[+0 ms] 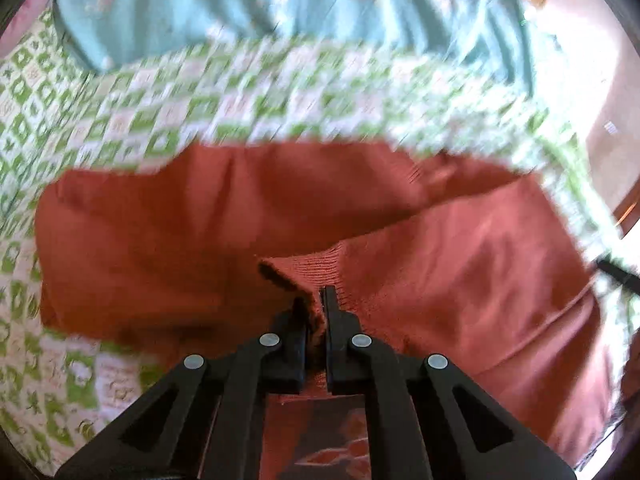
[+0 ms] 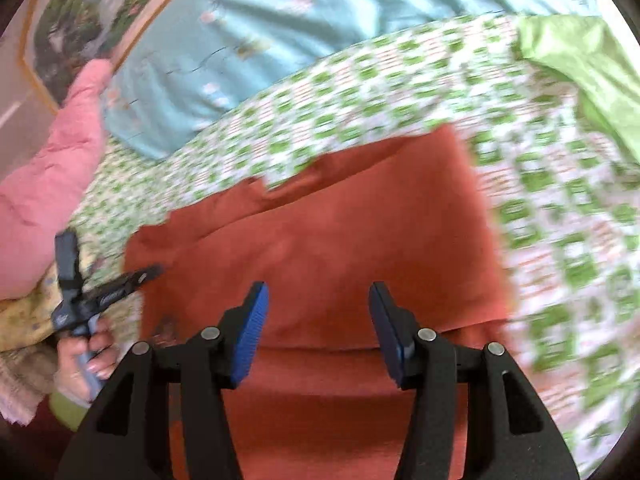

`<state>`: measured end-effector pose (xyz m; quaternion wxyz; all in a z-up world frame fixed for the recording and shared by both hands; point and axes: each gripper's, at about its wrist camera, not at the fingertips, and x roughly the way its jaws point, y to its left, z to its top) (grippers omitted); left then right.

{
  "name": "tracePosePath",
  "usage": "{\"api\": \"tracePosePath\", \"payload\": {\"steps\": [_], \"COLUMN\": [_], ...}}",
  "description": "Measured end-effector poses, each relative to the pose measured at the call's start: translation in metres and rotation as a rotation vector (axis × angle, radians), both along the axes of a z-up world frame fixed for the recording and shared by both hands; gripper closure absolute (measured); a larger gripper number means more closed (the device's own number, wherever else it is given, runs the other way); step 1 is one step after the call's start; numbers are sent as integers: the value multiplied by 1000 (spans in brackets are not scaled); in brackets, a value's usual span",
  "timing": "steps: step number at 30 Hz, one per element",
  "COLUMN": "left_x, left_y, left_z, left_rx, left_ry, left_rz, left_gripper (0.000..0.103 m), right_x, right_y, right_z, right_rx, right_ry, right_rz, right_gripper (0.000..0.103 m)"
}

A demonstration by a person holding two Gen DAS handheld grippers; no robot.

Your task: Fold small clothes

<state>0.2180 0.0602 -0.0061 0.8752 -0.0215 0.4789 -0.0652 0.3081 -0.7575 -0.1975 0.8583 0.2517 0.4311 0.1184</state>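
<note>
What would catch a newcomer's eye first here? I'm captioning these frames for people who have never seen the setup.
The rust-red garment spread across the green-and-white patterned bedsheet dominates both views. In the left wrist view, the left gripper is shut on the garment's ribbed cuff. In the right wrist view, the right gripper hovers open over the cloth, with a light blue pillow behind.

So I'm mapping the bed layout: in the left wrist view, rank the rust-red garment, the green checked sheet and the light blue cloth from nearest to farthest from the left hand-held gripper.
1. Rust-red garment: pinched at its ribbed edge in the left hand-held gripper.
2. Green checked sheet: beyond and around it.
3. Light blue cloth: farthest, along the top.
</note>
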Motion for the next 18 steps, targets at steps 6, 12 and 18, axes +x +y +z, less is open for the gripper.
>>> {"api": "tracePosePath", "payload": {"steps": [6, 12, 18], "left_x": [-3, -1, -2], "left_y": [12, 28, 46], "left_z": [5, 15, 5], "left_rx": [-67, -125, -107], "left_ry": [-13, -26, -4], "left_rz": [29, 110, 187], "left_gripper": [98, 99, 101], "right_x": [22, 72, 84], "right_y": [-46, -63, -63], "right_z": [-7, -34, -49], "right_rx": [-94, -141, -111], "right_ry": [50, 122, 148], "right_rz": [-92, -61, -24], "right_gripper": [41, 38, 38]}}
